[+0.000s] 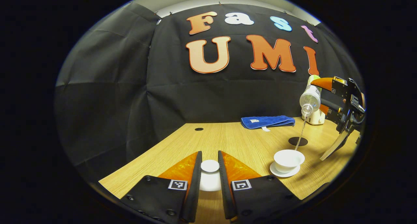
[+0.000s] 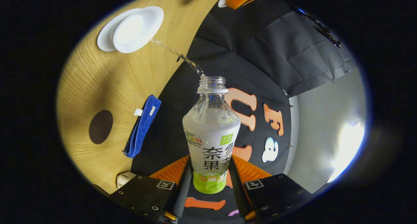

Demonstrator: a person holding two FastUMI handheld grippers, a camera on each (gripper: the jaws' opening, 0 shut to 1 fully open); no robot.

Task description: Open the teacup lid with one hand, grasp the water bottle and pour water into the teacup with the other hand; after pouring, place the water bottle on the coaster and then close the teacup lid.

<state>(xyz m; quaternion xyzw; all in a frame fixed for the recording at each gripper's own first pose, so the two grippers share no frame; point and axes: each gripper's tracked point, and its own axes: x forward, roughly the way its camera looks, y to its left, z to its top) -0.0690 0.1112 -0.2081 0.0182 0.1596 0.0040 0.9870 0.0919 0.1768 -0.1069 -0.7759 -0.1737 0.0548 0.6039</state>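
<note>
Your left gripper (image 1: 210,181) pinches the fragile lid (image 1: 210,166) while your right gripper (image 2: 210,181) squeezes the slippery bottle (image 2: 211,136) low, pouring toward the teacup (image 1: 288,159).

Left claw (image 1: 210,172) grips the lid (image 1: 210,166); bottle (image 1: 310,98) pours into teacup (image 1: 289,159).

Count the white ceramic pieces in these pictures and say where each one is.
3: the teacup on its saucer on the table, and the lid held between the left gripper fingers. Others may be hidden.

Large dark characters on water bottle (image 2: 211,142) label, blue towel (image 2: 142,126) tag too small to read
</note>
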